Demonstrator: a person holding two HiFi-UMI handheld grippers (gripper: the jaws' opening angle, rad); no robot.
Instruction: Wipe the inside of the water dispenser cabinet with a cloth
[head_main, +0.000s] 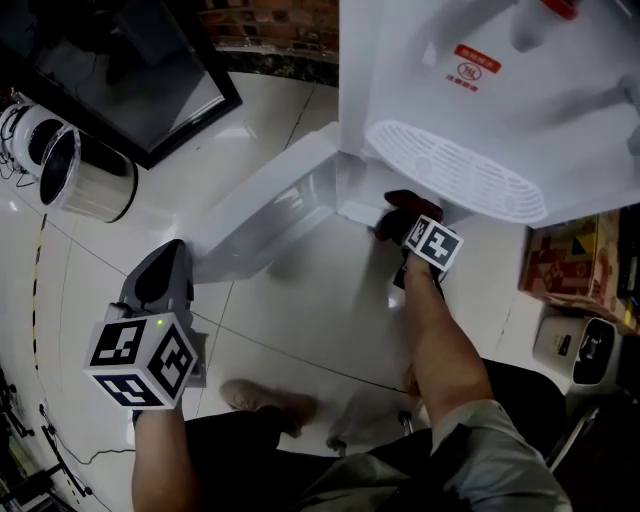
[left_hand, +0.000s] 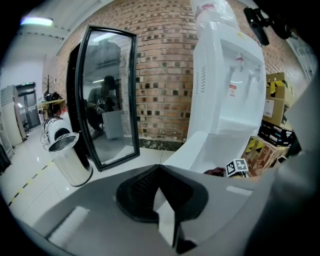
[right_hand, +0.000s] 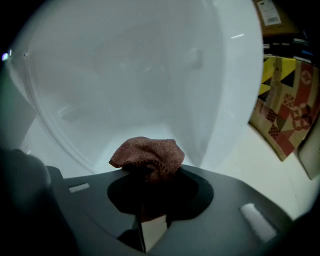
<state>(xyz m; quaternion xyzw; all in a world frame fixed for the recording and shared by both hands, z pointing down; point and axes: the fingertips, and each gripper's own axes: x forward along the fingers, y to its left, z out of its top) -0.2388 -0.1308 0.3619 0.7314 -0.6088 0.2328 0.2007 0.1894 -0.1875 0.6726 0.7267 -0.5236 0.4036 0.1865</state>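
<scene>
So we've got the right gripper (head_main: 398, 222) down at the mouth of the cabinet (right_hand: 125, 75) under the water dispenser (head_main: 480, 90), with its jaws clamped on the cloth (right_hand: 147, 152). The cloth is a reddish-brown bunch that sticks out past the jaw tips. In the right gripper view it sits in front of the white inside walls, low down near the cabinet floor, but we can't tell if it's actually touching a surface. In the head view the cloth is just under the drip tray (head_main: 455, 170), right at the edge of the opening.

The cabinet door (head_main: 270, 205) is swung wide open and angles out across the tiled floor (head_main: 300, 310) toward our left side.

Our left gripper (left_hand: 160, 180) is well apart from all that, held out over the floor near the tip of the open door. Its jaws are closed together with nothing between them.

Other stuff around: a shiny metal bin (head_main: 85, 175) on the floor to the left, a black-framed glass panel (head_main: 130, 70) leaning by the brick wall (left_hand: 165, 65), and some patterned cardboard boxes (head_main: 565, 255) to the right of the dispenser.
</scene>
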